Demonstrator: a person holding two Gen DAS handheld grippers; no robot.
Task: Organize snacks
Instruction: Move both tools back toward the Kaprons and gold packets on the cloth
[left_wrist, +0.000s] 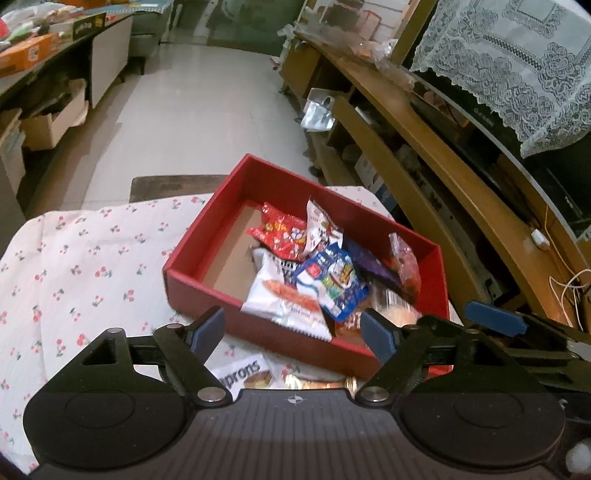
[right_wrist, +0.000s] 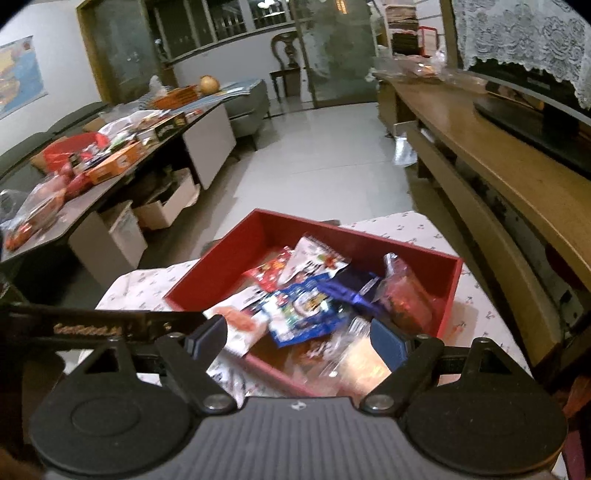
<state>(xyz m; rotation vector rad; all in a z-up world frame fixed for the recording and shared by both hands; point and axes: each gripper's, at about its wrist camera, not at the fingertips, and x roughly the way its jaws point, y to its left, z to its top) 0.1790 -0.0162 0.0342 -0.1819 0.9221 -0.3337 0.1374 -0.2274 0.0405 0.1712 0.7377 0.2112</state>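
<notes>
The left gripper (left_wrist: 295, 330) had its fingers (left_wrist: 207, 328) spread, nothing between them. The right gripper (right_wrist: 299, 338) was spread too and empty. Just beyond both, at 12 o'clock, the red box (left_wrist: 207, 286) stood on the table (left_wrist: 85, 266), with snack packets (left_wrist: 325, 273) heaped in its right half, toward 1 o'clock. Its left half was bare.

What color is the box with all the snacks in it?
Red, with a plain brown cardboard bottom. The box shows best in the left wrist view.
</notes>
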